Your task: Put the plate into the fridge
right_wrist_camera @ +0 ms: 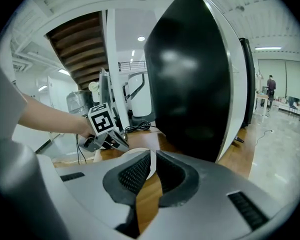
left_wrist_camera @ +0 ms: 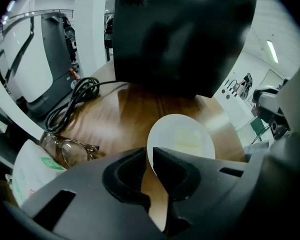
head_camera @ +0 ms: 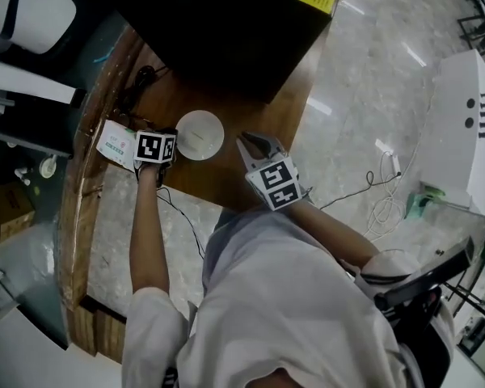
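Note:
A round white plate (head_camera: 200, 134) lies flat on the wooden table (head_camera: 250, 107), just in front of the black fridge (head_camera: 218, 31), whose front looks closed. My left gripper (head_camera: 168, 150) hangs right beside the plate's left edge and points steeply down. In the left gripper view its jaws (left_wrist_camera: 150, 151) are shut with nothing between them, and the plate (left_wrist_camera: 182, 136) lies just beyond the tips. My right gripper (head_camera: 244, 140) sits to the plate's right, shut and empty (right_wrist_camera: 153, 154), facing the fridge (right_wrist_camera: 190, 84) and the left gripper (right_wrist_camera: 110, 140).
A pair of glasses (left_wrist_camera: 65, 146), a coiled black cable (left_wrist_camera: 72, 101) and a white packet with green print (head_camera: 115, 142) lie left of the plate. The table ends close to the person's body. Cables trail on the floor (head_camera: 384, 192) at the right.

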A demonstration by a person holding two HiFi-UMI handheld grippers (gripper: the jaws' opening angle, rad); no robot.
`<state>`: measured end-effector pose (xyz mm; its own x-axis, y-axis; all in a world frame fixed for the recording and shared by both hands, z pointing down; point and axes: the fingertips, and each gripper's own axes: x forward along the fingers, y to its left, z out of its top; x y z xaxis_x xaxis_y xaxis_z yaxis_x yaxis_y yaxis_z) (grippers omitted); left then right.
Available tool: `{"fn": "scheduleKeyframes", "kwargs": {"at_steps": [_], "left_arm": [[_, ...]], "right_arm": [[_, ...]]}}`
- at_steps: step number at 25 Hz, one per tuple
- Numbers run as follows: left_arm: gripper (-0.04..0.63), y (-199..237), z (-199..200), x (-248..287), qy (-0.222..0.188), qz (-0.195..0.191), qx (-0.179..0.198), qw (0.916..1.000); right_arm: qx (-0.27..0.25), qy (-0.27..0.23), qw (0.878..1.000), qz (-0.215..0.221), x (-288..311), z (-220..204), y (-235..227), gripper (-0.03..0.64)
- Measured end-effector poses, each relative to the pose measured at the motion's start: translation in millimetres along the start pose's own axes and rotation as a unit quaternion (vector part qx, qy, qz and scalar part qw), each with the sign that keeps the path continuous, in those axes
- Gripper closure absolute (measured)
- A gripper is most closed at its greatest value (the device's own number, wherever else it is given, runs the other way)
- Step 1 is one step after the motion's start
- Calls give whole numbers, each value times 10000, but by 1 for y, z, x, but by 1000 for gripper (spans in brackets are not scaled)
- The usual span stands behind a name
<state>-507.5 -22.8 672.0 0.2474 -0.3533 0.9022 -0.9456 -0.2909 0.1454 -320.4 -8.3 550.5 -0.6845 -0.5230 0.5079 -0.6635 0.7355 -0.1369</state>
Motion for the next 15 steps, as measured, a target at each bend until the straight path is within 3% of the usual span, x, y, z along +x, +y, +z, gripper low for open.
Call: {"fn": "scheduleKeyframes", "kwargs": {"at_steps": [3,5,9,15], "left_arm": [[563,1,-1,9,225,-134,-139,9996],[563,3,2,9,206,-203,-256,9993],[563,4,13,10,229,-319,-395,9984],[565,4,17,26,232,-596,-593,9962]], "right_arm": [[293,304,9991,71,12,-14,-6,582],[686,632,9949,372,26,-27,-4,443],[1539,1164,9782,771,59,-50,-10,443],[2647,1700,9447,925,96,-80,-33,443]]}}
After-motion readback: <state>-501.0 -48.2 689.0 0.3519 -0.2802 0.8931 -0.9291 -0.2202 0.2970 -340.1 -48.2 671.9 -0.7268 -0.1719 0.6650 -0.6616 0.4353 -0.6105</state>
